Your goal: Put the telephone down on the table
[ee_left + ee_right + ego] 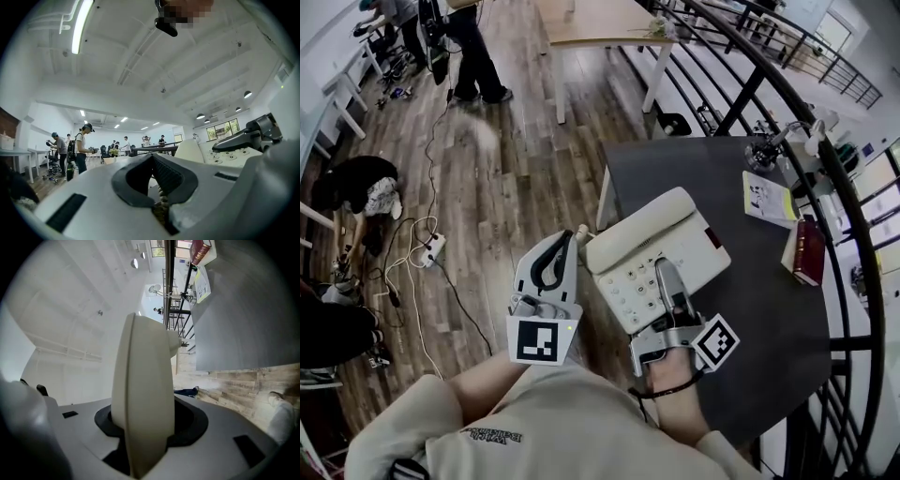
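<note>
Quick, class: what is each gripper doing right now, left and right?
Left gripper: closed, nothing clearly held.
Right gripper: closed on the telephone.

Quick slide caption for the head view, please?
Right gripper clamps the cream telephone at the dark table's near edge; left gripper pinches its coiled cord.

Book (807,251) on table (750,309), right of telephone (656,253)

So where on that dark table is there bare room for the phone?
The table is bare on the far side of the phone and in its near-right part. It is crowded along the right edge: gadget, booklet, red book.
</note>
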`<state>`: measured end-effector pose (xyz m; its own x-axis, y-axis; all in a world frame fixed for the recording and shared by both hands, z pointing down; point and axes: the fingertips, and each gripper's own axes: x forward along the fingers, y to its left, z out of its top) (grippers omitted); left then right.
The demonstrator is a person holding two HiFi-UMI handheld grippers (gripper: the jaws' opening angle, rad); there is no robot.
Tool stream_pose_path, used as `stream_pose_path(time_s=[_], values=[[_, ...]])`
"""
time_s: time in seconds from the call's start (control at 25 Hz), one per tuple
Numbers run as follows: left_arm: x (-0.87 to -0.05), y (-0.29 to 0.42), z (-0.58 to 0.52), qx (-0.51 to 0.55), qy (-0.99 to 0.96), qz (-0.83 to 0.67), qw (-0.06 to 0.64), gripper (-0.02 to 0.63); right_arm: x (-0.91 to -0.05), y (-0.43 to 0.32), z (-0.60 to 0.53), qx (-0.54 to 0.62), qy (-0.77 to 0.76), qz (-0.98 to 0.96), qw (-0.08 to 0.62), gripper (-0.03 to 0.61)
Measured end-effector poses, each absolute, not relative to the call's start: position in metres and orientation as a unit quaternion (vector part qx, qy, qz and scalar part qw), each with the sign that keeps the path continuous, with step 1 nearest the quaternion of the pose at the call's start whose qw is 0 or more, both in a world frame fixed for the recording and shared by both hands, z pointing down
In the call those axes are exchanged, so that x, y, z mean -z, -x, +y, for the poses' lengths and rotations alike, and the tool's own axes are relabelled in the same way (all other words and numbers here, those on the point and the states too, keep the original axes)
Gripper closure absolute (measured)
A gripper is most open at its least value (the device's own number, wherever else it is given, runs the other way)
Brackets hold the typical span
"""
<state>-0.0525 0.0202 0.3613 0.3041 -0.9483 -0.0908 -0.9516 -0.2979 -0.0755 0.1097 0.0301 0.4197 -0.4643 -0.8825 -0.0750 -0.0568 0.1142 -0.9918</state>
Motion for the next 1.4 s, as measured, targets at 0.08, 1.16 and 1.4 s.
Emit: stream_pose_path(time_s=[0.08,1.16,1.4], values=[[-0.361,0.058,-0.001,-0.017,0.807,0.587,0.056,0.609,-0.419,-0.104,0.011,0.558,0.367,0.646,0.369,0.382],[-0.347,0.1,-0.2,-0.008,0.86,0.508,0.047,0.609,-0.407,-0.068,-0.163,0.529,0.426,0.588,0.439,0.382],[-0.337,0.094,-0.209,-0.014,0.858,0.511,0.04,0.609,-0.399,-0.083,-0.179,0.529,0.423,0.586,0.444,0.382]])
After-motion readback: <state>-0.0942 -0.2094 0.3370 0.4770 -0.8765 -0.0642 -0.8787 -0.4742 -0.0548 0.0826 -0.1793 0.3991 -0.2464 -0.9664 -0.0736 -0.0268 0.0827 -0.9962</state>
